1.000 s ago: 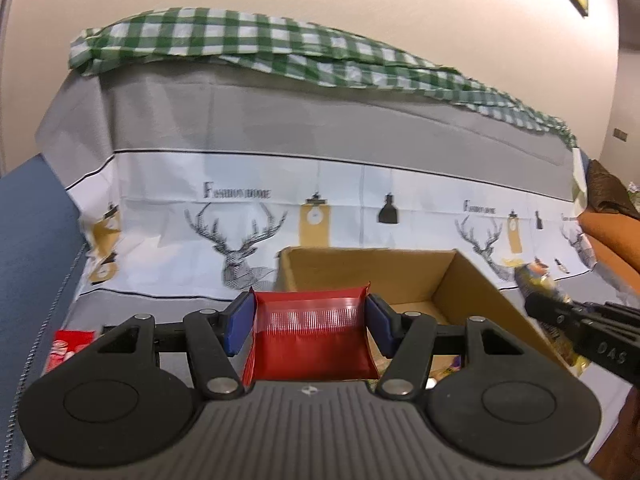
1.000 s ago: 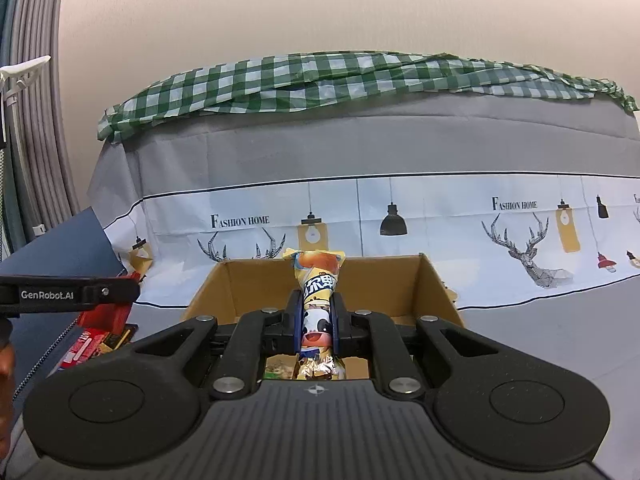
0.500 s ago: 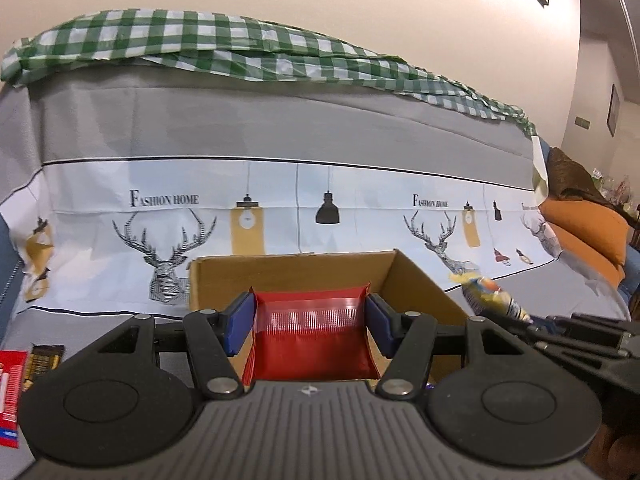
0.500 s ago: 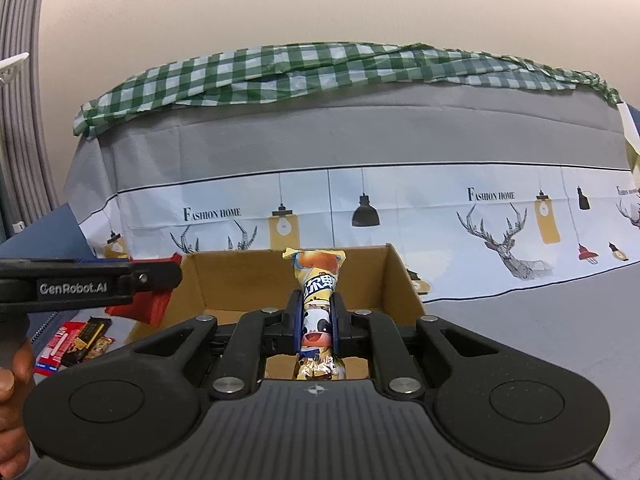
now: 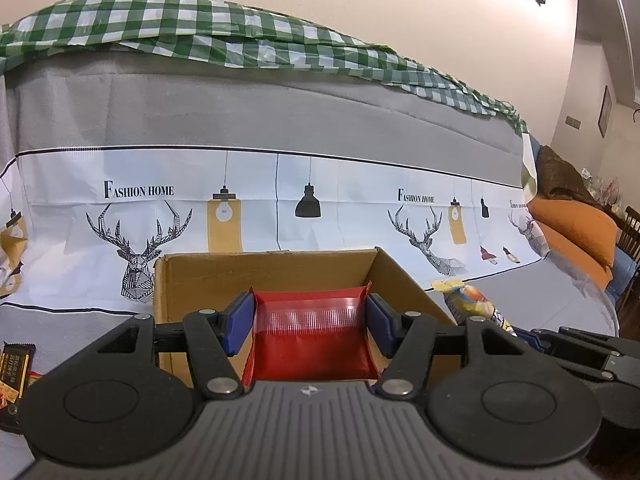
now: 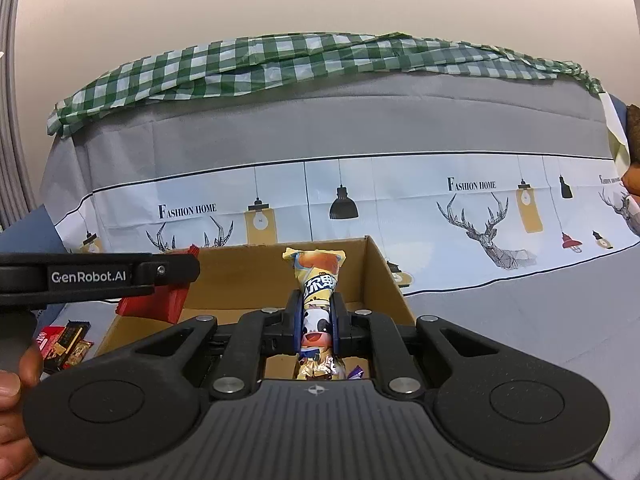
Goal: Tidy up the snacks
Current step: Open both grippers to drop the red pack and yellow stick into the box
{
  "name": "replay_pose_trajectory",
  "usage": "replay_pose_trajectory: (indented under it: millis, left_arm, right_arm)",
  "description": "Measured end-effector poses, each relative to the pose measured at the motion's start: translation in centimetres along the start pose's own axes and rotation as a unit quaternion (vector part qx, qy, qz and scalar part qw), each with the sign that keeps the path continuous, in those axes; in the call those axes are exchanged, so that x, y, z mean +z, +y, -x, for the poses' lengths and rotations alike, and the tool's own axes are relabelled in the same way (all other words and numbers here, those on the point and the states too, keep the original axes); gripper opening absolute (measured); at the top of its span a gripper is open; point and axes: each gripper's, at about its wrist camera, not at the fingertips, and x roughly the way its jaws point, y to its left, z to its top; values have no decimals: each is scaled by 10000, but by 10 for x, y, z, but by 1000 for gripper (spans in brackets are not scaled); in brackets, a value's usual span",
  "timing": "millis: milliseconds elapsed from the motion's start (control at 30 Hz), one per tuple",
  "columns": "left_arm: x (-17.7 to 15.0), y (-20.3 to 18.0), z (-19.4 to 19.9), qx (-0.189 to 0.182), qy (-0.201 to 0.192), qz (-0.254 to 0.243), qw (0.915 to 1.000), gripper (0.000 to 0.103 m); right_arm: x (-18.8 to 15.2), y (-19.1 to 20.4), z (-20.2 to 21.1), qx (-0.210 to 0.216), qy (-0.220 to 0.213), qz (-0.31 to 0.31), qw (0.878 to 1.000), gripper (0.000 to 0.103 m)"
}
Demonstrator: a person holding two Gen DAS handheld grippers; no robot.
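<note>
Cardboard box (image 5: pixel 276 276) sits open-topped on the covered sofa seat, directly ahead of and below both tongs. Left tongs (image 5: pixel 308 322) pinch a flat red packet (image 5: pixel 310 340) by its side edges, over the box's near left. Right tongs (image 6: pixel 316 322) are clamped on a yellow cartoon snack pack (image 6: pixel 318 280), long axis pointing forward over the opening. Both look drop-ready.
</note>
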Motion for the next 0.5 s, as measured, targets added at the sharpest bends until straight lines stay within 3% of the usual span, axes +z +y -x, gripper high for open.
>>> replay_pose_trajectory:
  millis: [500]
  left_arm:
    - [0, 1, 1, 17, 8, 12, 10000, 66]
  right_arm:
    - [0, 3, -2, -12, 52, 30, 10000, 14]
